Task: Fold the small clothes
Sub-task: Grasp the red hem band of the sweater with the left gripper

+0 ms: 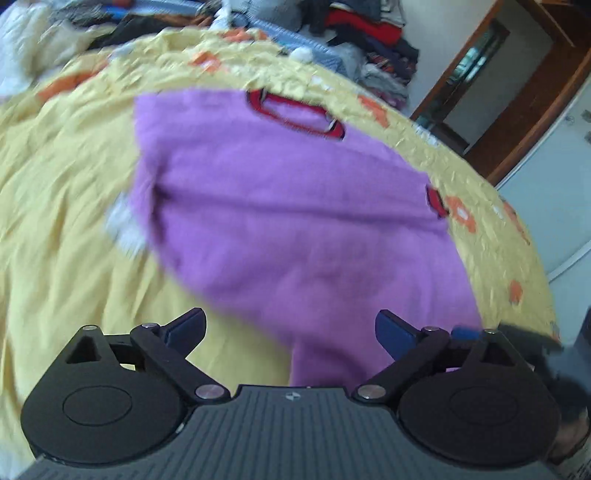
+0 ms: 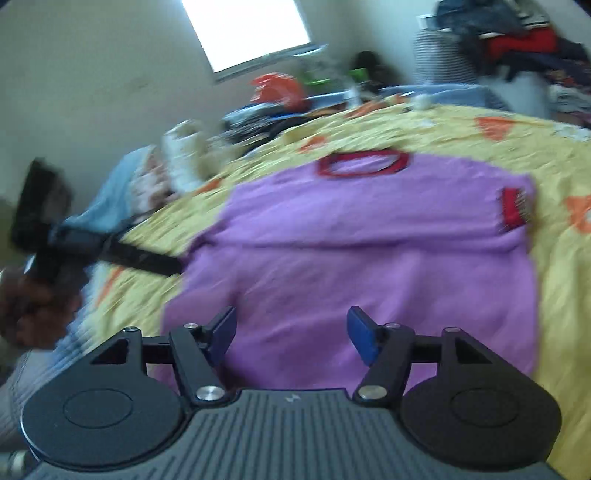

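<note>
The right gripper (image 2: 291, 334), a black linkage with blue pads, is nearest its lens, jaws spread and empty, pads clear of the cloth. Just beyond and below it lies the small purple knit top with red trim at neck and cuff (image 2: 369, 258), spread flat on the yellow bedspread with orange flower patches (image 2: 461, 129). Its long axis runs away from the fingers, hem nearest, red neckline farthest, with a crease crossing it below the shoulders. The left gripper (image 1: 291, 330) is likewise released, nothing between its blue pads, and hangs over the hem's corner; in the right wrist view it shows blurred at the garment's left edge, held by a hand (image 2: 33, 302). Both grippers look about equally near the hem, so a fold toward the neckline would likely start there. The knit looks soft and fuzzy, likely to slump unless pinched at both corners. Around the puckered, quilted spread lies a heap of mixed clothes (image 1: 362, 33), under a bright window (image 2: 247, 29).
</note>
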